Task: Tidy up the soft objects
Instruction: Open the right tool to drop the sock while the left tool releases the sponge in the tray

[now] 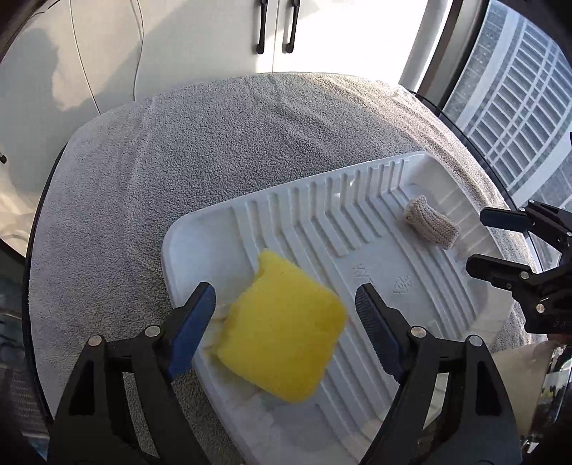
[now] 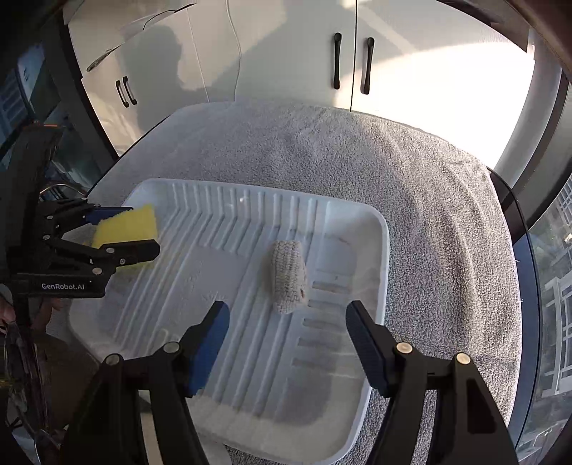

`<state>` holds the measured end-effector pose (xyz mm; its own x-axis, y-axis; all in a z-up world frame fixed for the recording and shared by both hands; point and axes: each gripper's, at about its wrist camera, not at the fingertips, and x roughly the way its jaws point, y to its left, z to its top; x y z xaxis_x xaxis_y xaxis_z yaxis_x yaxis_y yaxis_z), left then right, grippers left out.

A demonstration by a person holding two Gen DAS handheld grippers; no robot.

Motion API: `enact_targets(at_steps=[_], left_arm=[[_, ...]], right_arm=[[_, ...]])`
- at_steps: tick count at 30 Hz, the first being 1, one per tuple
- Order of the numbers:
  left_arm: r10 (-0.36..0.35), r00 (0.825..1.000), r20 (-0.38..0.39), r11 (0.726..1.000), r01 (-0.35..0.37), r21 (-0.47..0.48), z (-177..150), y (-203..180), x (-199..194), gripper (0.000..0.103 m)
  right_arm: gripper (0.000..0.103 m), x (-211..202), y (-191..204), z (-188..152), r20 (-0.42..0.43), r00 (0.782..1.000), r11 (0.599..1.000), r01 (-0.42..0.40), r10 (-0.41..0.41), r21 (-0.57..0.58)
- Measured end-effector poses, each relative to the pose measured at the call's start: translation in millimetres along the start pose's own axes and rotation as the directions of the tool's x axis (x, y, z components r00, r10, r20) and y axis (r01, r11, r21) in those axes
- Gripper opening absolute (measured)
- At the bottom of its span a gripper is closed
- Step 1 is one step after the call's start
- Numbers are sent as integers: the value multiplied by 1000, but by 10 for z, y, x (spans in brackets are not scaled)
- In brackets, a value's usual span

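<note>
A yellow sponge (image 1: 282, 329) sits over the near left corner of a white ribbed tray (image 1: 321, 221), between the fingers of my left gripper (image 1: 285, 291). A gap shows on each side of it, so the pads do not press it and the gripper is open. In the right wrist view the sponge (image 2: 125, 225) shows between the left gripper's (image 2: 143, 230) fingers. A beige knitted roll (image 2: 289, 275) lies on the tray (image 2: 214, 221) near its right side. My right gripper (image 2: 287, 308) is open just above and short of it, holding nothing. From the left wrist, the roll (image 1: 430, 221) and right gripper (image 1: 475, 240) appear at the right.
The tray rests on a grey towel (image 1: 214, 143) that covers a round dark-edged table. White cabinet doors with black handles (image 1: 261, 25) stand behind the table. A window (image 1: 518, 107) runs along the right side.
</note>
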<state>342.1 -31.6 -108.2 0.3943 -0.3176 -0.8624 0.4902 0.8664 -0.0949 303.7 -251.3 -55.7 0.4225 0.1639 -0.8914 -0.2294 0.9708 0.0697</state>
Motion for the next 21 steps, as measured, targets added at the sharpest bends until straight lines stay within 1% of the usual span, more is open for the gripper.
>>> enact_targets(at_steps=[1,3,5,6,9,10,13,14,16,18,19,20,21], left_arm=[[9,1000,23,1000,-10,21,-28,-27,-39,88],[50,997,54,998,-52,36,-42,-69,-103,88],[27,995,97,999,-31,38,-57,-85,-203,88],[32,993,111,999,-35,22,-61,-60,-260,88],[79,986,147,997,-76,-26,-76,14,-380,88],[108,981,162,994,-101,-51,-98,63,-424,88],[192,961,201,975,-163,-148,-221,263,-571,88],[232,949,213,964,-195,-183,-275,342,-632,88],[286,931,227,942,-230,-244,-401,473,-744,88],[299,927,228,930,-230,-285,-536,609,-846,88],[288,931,223,929,-216,-300,-609,674,-879,88],[290,934,210,926,-218,-309,-674,713,-902,88],[309,930,198,916,-236,-324,-760,755,-924,88]], right_arm=[[71,-19,-3,-10,3,1000,1000,2,-2,1],[71,-49,-6,-29,4,1000,1000,8,-8,-2],[71,-79,-7,-47,7,1000,1000,15,-15,-9],[71,-97,-8,-55,8,1000,1000,19,-19,-10],[71,-148,-23,-85,17,999,999,37,-37,-8],[71,-167,-38,-96,21,999,999,45,-45,-2],[71,-239,-127,-155,43,997,997,66,-67,29],[71,-265,-168,-185,46,996,997,69,-71,43],[71,-319,-238,-263,50,996,995,73,-76,68],[71,-385,-308,-368,55,995,992,83,-88,92],[71,-417,-335,-427,55,994,991,90,-95,100],[71,-458,-366,-493,60,993,989,96,-103,110],[71,-499,-393,-560,64,992,987,103,-111,121]])
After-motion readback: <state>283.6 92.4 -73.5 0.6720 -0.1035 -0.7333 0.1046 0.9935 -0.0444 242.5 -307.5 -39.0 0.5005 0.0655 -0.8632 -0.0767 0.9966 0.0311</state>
